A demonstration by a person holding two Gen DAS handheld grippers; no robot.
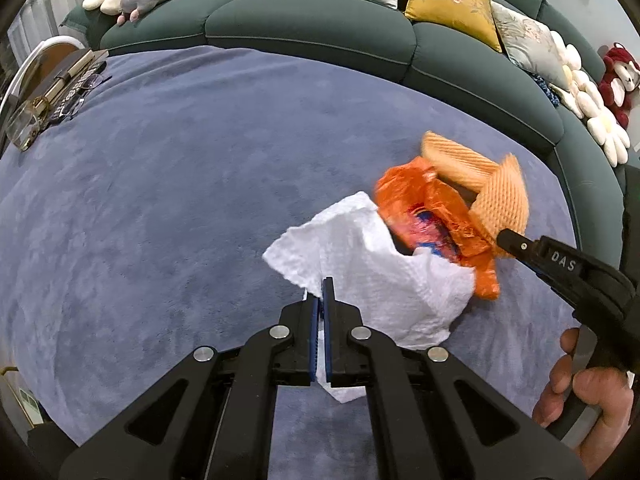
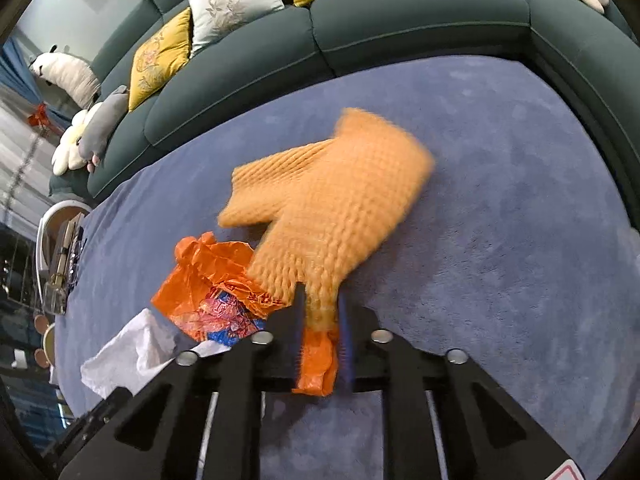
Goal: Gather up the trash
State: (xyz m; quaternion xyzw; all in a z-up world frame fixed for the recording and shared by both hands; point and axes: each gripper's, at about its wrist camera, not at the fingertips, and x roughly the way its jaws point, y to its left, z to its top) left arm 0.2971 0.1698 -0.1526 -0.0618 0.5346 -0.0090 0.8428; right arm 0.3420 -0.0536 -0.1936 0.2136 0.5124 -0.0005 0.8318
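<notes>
Surface: blue carpet [image 1: 160, 200] bordered by a green sofa [image 1: 312, 24]. Step in hand, as judged: gathering. The left gripper [image 1: 321, 300] has its jaws pinching the tissue [image 1: 360, 264]. The right gripper [image 2: 320, 320] has its jaws pinching the foam net [image 2: 332, 200] and the orange wrapper [image 2: 208, 280]. Beyond the tissue, the wrapper sags between the tissue and the net. Next move calls for a bin; none is visible.

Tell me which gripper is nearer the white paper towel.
Left. The left gripper is clamped on the paper towel itself. The right gripper sits to the towel's right, pinching the foam net and orange bag.
</notes>
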